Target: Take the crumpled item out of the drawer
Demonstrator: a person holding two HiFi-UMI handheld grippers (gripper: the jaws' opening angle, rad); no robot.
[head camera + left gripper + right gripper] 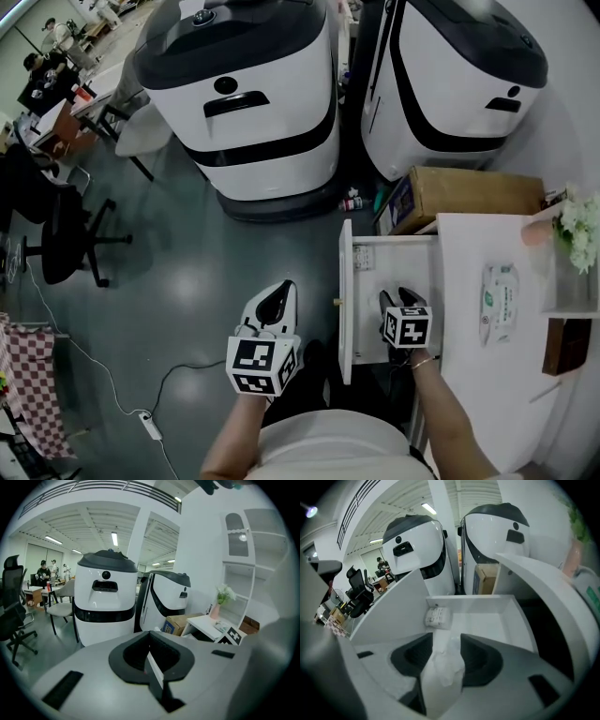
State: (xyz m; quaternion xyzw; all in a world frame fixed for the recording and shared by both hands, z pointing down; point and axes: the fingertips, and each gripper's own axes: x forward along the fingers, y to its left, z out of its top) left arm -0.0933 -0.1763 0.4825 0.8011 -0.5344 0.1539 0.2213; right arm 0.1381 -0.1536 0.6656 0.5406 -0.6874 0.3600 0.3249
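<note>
- the left gripper [279, 298] is held out over the grey floor [187, 281], just left of the drawer front; in the left gripper view its fingers are pressed together with nothing between them [153, 663].
- the right gripper [397, 302] sits over the near part of the open drawer [345, 281], with the person's forearm behind it.
- in the right gripper view its fingers are clamped narrowly on the crumpled item [442, 665], a white, wrinkled wad of thin paper or plastic that fills the gap between them and bulges out above the pads.
- the crumpled item is thus in the right gripper's grip, above the near end of the drawer; whether it touches the drawer floor cannot be told.
- further in, a small white packet [437, 617] lies in the back left corner of the drawer, well apart from the fingers.
- the drawer is pulled out from a white counter [464, 281], on which a pack of wipes [499, 300] lies flat.
- at the counter's far right edge stands a pink vase with white flowers [574, 230].
- beyond the drawer a cardboard box [464, 195] rests on the floor against the counter, with a small bottle [353, 201] just left of it.
- furthest off are two large white-and-black machines [248, 103], side by side, and a black office chair [56, 225] to the left.
</note>
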